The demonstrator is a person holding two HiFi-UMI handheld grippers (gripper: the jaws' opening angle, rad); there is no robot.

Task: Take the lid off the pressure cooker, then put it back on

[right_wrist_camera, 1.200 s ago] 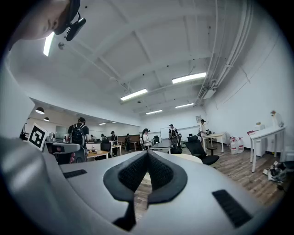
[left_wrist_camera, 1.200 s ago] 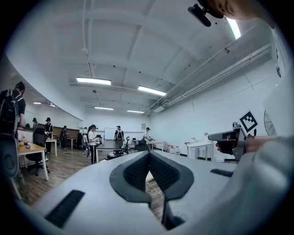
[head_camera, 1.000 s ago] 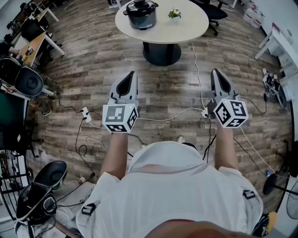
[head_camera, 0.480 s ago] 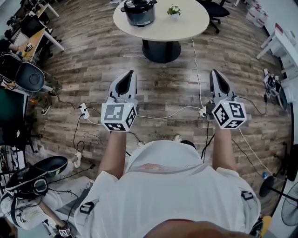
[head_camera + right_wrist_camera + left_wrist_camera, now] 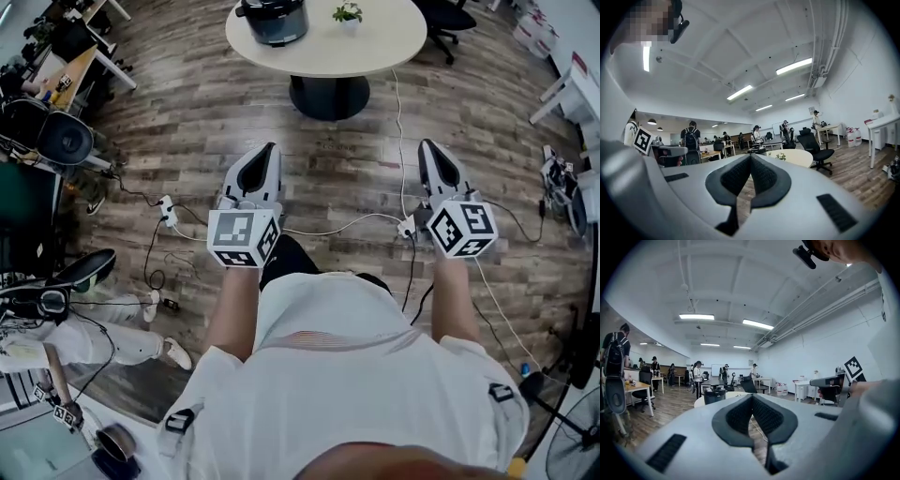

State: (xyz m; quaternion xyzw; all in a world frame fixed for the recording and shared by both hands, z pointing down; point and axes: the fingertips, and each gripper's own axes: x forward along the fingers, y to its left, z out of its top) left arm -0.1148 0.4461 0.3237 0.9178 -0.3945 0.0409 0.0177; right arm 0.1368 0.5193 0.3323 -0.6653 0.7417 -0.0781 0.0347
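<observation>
Straight ahead of both sets of jaws, and well apart from them, sits the pressure cooker (image 5: pixel 275 17) on the round table (image 5: pixel 328 70). Its lid (image 5: pixel 714 389) is on, as far as I can tell. Compared with a second ago the table looks a bit bigger and has crept toward the top edge of the head view, so the cooker is partly cut off now. A dark trouser leg (image 5: pixel 289 261) has also swung out under the grippers, so yeah, they're walking up to it. Left gripper (image 5: pixel 269 148) and right gripper (image 5: pixel 427 143) are both pinched fully closed with nothing between the pads, held level, side by side. My read: the task proper hasn't started, and they'll need to open up once the lid is in reach.
</observation>
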